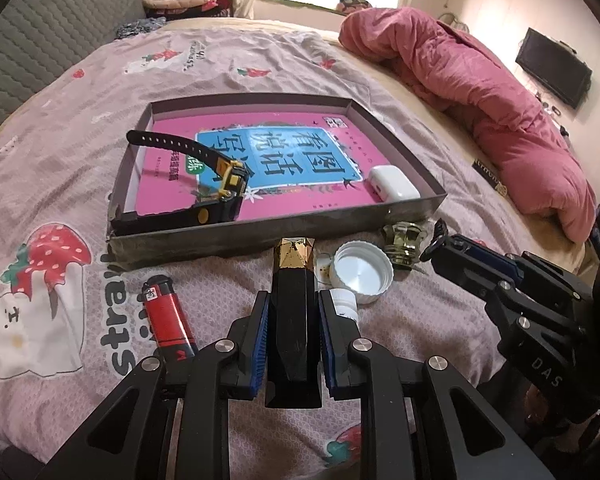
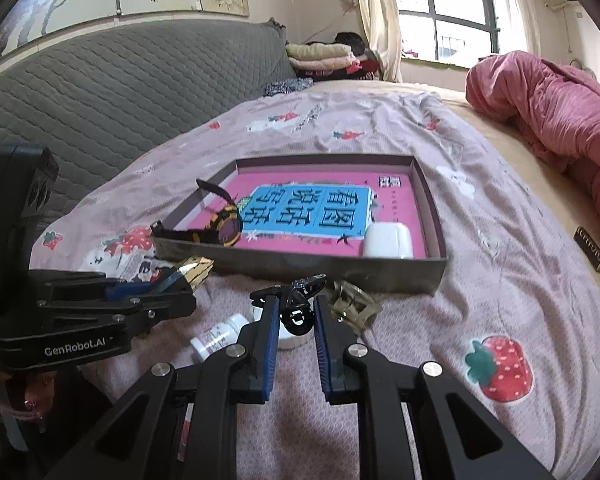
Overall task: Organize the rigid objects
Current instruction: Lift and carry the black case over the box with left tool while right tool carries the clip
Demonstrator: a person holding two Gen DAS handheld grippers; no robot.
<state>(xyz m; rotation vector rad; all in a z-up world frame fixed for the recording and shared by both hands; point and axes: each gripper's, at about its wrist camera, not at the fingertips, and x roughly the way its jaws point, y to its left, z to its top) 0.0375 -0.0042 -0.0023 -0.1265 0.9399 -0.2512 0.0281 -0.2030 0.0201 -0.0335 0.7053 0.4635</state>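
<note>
Bed with a pink strawberry-print sheet (image 1: 80, 128), grey quilted headboard behind, rumpled rose duvet (image 1: 480, 92) by the window, wall television beyond.

Landmark: one shallow grey cardboard tray (image 1: 204, 236) holding one pink-and-blue book (image 1: 284, 152). Inside it — one black-and-yellow wristwatch (image 1: 220, 184) at the near left, one white earbud case (image 1: 394, 183) at the near right corner.

In front of the tray: one red lighter (image 1: 168, 320), one white screw cap (image 1: 362, 272), one small white pill bottle (image 1: 344, 304), one greenish glass stopper (image 1: 404, 246).

Left gripper (image 1: 293, 304) is clamped on a black faceted tube with gold tip (image 1: 292, 300), tip toward the tray's near wall.

Right gripper (image 2: 296, 312) pinches a small black clip (image 2: 298, 308) — just short of that wall.
</note>
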